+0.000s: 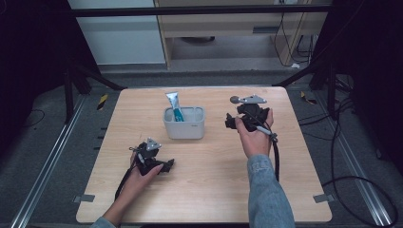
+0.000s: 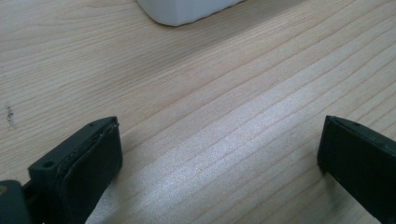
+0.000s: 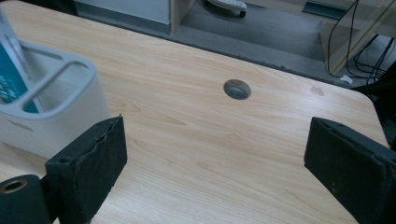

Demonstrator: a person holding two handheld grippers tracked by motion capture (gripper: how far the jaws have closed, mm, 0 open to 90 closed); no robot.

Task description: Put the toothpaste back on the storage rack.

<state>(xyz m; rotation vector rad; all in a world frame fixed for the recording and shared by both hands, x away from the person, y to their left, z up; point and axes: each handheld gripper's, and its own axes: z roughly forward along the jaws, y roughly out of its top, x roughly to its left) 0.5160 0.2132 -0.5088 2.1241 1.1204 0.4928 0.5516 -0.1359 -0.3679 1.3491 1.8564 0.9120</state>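
A white holder (image 1: pixel 184 123) with compartments stands near the middle of the wooden table (image 1: pixel 204 190). A teal and white tube (image 1: pixel 175 107) sticks up out of its left compartment. My left gripper (image 1: pixel 167 166) lies low on the table in front of the holder, to the left, open with bare wood between its jaws (image 2: pixel 219 154). My right gripper (image 1: pixel 231 121) is held above the table just right of the holder, open and empty (image 3: pixel 215 158). The holder (image 3: pixel 46 107) and the tube (image 3: pixel 11 70) appear at the left edge of the right gripper view.
A round grey grommet (image 3: pixel 236 89) is set into the table near its far edge. Beyond the table are a light wooden cabinet (image 1: pixel 228 28), a grey floor and cables (image 1: pixel 347 142) at the right. The holder's bottom corner (image 2: pixel 187 9) shows at the top of the left gripper view.
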